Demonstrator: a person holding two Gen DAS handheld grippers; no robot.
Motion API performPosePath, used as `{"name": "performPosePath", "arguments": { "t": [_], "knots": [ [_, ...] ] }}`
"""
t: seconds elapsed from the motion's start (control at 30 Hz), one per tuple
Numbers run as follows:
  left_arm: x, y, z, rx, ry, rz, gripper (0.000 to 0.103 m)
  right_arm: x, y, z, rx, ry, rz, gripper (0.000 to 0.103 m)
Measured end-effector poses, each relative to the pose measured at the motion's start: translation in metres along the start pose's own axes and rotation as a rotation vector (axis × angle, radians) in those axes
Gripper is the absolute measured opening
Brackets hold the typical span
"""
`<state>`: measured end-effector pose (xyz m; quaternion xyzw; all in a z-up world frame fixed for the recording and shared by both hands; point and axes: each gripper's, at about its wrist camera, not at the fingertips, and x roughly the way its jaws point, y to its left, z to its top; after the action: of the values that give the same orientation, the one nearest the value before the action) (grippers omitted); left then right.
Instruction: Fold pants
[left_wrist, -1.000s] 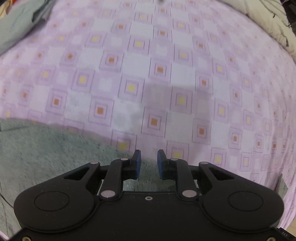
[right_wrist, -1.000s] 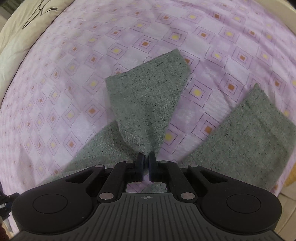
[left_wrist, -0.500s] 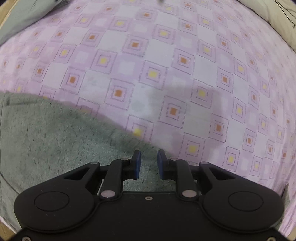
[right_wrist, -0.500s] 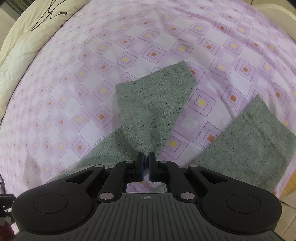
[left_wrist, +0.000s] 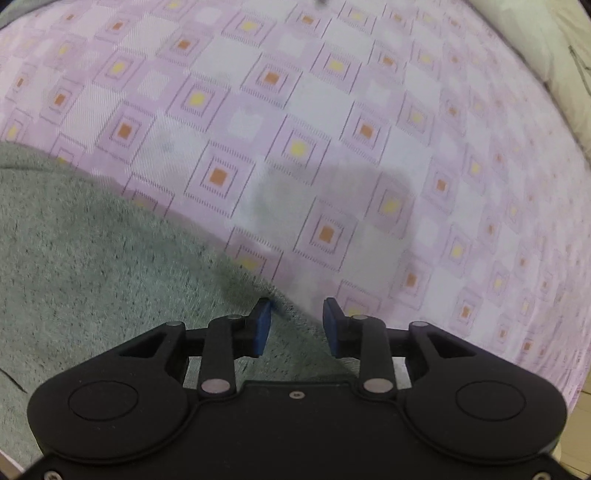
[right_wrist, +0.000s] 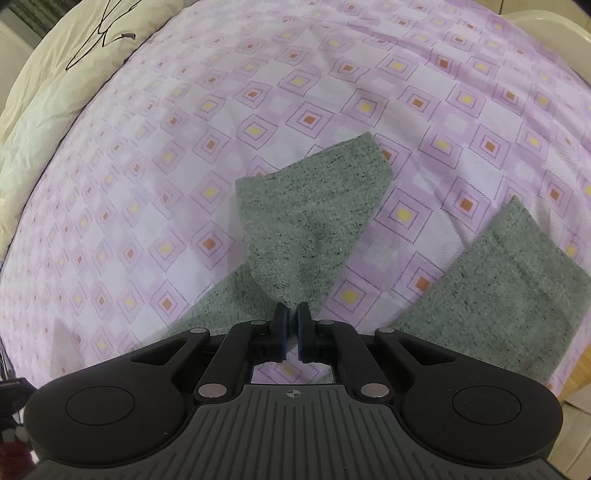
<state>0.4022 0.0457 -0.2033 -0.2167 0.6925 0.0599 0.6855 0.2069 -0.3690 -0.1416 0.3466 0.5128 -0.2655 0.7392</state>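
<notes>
The grey knit pants (left_wrist: 96, 266) lie on a purple patterned bedsheet (left_wrist: 332, 122). In the left wrist view my left gripper (left_wrist: 297, 325) is open, its jaws standing over the pants' right edge with nothing gripped. In the right wrist view my right gripper (right_wrist: 290, 326) is shut on one pant leg (right_wrist: 310, 225), which is lifted and drapes away from the jaws. The other pant leg (right_wrist: 491, 299) lies flat at the right near the bed edge.
A cream duvet (right_wrist: 51, 96) lies bunched along the far left of the bed in the right wrist view, and shows at the top right in the left wrist view (left_wrist: 554, 48). The bed's edge and floor (right_wrist: 576, 391) are at the lower right.
My left gripper has moved over the pants' edge and its jaws have opened wider. My right gripper has lifted the held pant leg a little; it stays shut.
</notes>
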Motion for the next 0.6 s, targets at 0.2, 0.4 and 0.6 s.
{"name": "performPosePath", "arguments": {
  "t": [0.2, 0.4, 0.6],
  "knots": [
    [0.020, 0.000, 0.004, -0.034, 0.063, -0.023, 0.005, 0.004, 0.005, 0.004, -0.018, 0.015, -0.016, 0.005],
    [-0.077, -0.007, -0.012, 0.086, -0.191, -0.069, 0.004, -0.027, 0.033, 0.029, -0.110, -0.094, 0.111, 0.005],
    [-0.176, 0.041, -0.111, 0.236, -0.401, -0.175, 0.005, -0.106, 0.011, 0.000, -0.111, -0.252, 0.246, 0.005]
  ]
}}
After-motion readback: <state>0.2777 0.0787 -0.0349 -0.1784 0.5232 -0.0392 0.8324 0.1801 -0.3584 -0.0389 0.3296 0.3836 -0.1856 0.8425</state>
